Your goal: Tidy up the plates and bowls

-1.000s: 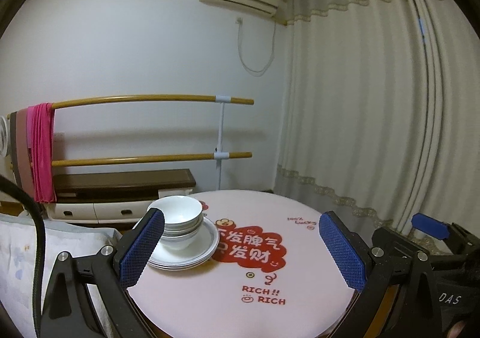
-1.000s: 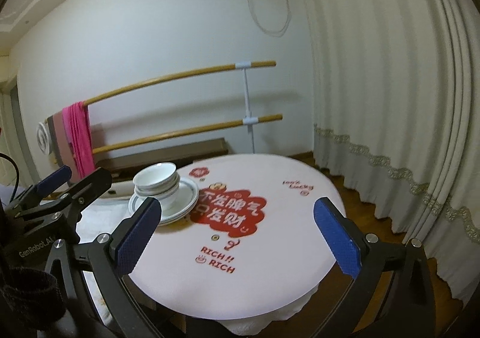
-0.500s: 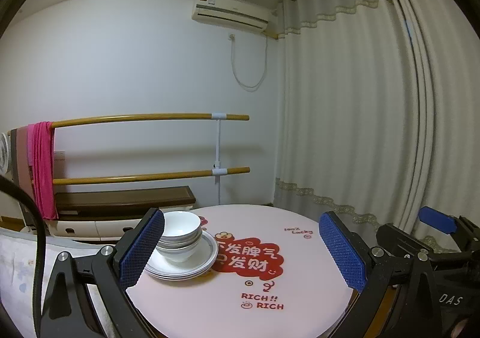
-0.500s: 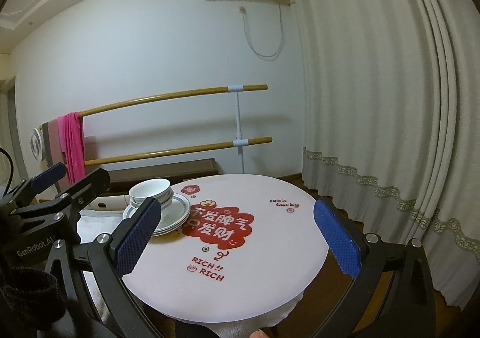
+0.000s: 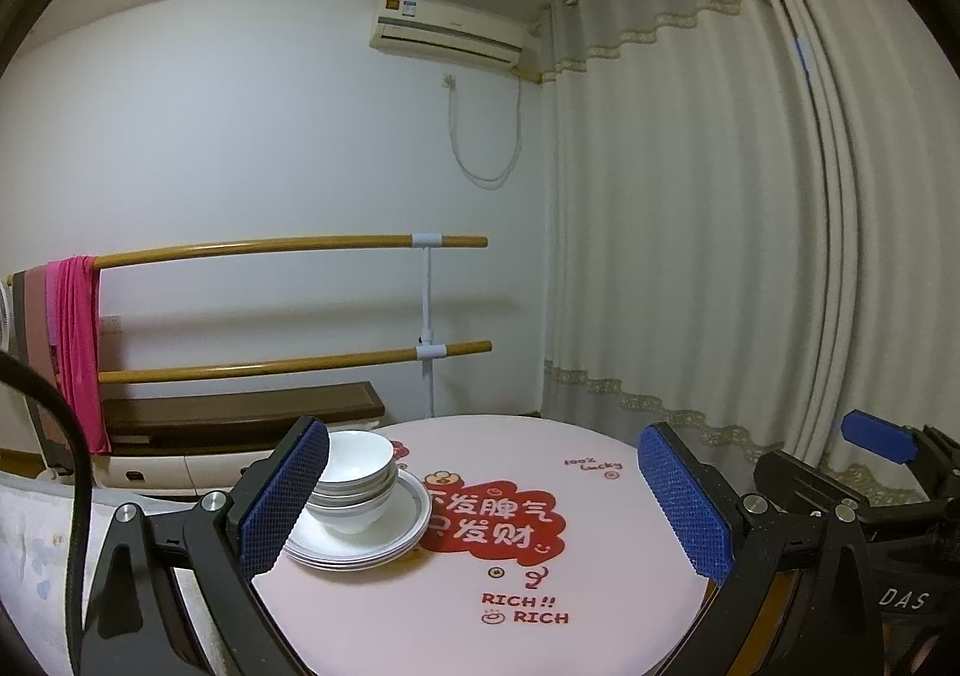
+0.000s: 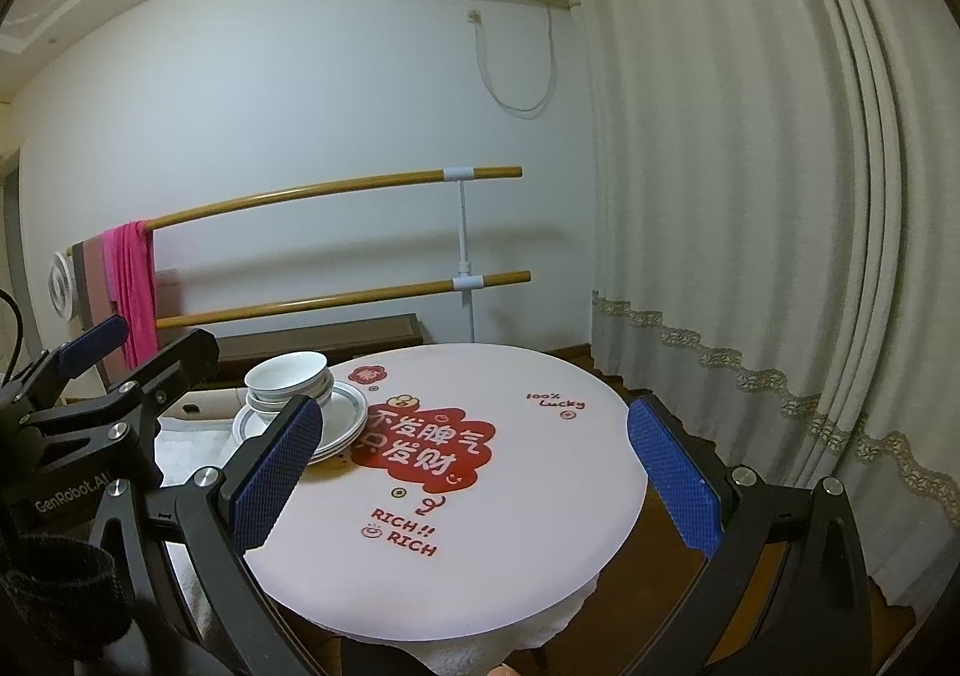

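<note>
Right wrist view shows the nested white bowls (image 6: 291, 383) sitting in a stack of white plates (image 6: 342, 418) at the far left edge of the round desk (image 6: 540, 472), beside its red printed motif (image 6: 429, 445). Judging from how they lie, the sorting looks done or nearly so: bowls are gathered together, plates are piled under them, and no other dish shows on the desk. Whether the pile should go elsewhere cannot be told. Neither tool touches anything. The right tool (image 6: 474, 472) is held level at the near edge of the desk, its blue pads wide apart and nothing between them, well clear of the dishes. The left tool (image 5: 483, 502) is likewise spread wide and empty, hanging at the near left with the bowls (image 5: 354, 475) just past its left pad. Behind stand two wooden rails (image 5: 288, 247), a pink cloth (image 5: 75, 340) and curtains (image 5: 720, 256).
</note>
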A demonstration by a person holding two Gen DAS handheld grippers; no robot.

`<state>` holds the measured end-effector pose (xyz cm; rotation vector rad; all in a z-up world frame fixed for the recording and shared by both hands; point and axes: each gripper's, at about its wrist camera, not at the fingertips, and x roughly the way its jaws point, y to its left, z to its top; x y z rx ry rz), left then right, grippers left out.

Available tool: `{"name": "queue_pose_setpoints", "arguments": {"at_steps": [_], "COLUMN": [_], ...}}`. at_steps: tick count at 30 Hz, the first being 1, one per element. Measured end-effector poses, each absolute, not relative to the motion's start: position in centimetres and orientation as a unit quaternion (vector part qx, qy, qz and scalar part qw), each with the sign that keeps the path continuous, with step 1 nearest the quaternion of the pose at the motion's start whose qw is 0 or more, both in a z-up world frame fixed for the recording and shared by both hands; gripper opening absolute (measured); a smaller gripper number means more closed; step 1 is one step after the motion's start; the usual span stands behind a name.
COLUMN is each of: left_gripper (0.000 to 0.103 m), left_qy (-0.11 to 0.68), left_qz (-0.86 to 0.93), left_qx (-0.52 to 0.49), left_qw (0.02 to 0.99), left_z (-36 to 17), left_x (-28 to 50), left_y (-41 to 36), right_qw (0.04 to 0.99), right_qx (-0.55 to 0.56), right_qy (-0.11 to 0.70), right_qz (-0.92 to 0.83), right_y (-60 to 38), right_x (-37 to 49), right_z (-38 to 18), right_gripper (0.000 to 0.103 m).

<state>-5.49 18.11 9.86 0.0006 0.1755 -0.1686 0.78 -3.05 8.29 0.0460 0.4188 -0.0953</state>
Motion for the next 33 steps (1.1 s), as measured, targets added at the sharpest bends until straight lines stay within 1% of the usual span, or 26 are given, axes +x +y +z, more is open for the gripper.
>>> {"name": "queue_pose_setpoints", "arguments": {"at_steps": [33], "left_gripper": [0.102], "left_qy": [0.092], "left_qz": [-0.078], "left_qx": [0.005], "left_qw": [0.993], "left_z": [8.85], "left_x": [-5.0], "left_y": [17.4], "right_qw": [0.976], "right_qx": [0.026], "right_qy": [0.211], "right_qz": [-0.05], "right_y": [-3.24], "right_x": [0.74], "right_z": [8.37], "right_gripper": [0.103]}}
